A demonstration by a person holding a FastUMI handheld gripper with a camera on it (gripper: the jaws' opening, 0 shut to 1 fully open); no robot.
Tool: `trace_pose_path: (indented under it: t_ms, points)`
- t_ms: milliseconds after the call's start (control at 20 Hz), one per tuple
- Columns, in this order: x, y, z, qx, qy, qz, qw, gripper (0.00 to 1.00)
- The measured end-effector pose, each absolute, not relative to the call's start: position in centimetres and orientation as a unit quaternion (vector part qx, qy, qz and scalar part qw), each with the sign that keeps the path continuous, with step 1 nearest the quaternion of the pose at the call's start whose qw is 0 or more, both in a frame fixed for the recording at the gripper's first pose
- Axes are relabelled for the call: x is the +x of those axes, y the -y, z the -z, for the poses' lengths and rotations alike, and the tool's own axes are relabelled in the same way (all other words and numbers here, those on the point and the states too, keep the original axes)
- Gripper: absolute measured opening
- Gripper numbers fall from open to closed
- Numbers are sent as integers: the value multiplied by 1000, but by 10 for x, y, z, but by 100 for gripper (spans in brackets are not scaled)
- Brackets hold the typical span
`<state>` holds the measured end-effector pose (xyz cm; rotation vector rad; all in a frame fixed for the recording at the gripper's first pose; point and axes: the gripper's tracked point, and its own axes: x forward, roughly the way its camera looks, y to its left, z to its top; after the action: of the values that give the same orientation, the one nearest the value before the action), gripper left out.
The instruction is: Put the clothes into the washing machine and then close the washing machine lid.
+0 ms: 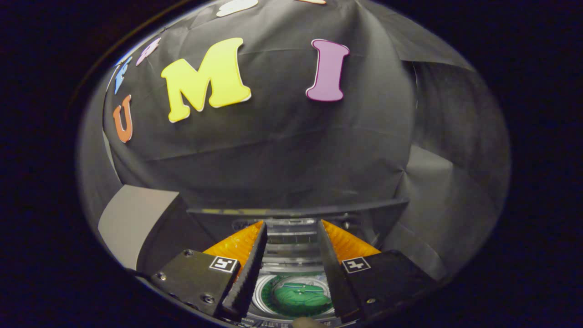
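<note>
Booth wall of black cloth [282,150] takes up most of the bg, creased and draped, w/ a pale grey panel [132,223] low down on the left side. Below the cloth, washing machine [291,255] seen from above: dark raised lid [296,210] standing open along the far edge, ribbed grey top section just under it. Gripper [291,230] hovering over the machine, fingers parted w/ a clear gap, nothing between them, released. Square marker tag [223,263] on the left finger block, another on the right. Round drum opening [297,294] w/ pale rim visible low in the gap between the fingers, near their base. Green clothes [298,298] lying inside the drum, not touching the fingers. Small rounded bit at the very bottom, below the drum, too unclear to ID.
</note>
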<state>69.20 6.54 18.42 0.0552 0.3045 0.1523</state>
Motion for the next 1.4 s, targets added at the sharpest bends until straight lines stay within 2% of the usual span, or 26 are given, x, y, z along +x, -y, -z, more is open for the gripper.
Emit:
trace_pose_path:
  t_ms: [350,700,800,850,1400]
  points:
    - [739,-76,-207,17,-139,-65,988,70]
    - [762,-85,-171,4,-169,-56,984,70]
    - [763,-83,-175,-8,-139,-52,989,70]
    - [765,-82,-173,-8,-136,-51,989,77]
    - [767,-84,-176,1,-69,-60,996,77]
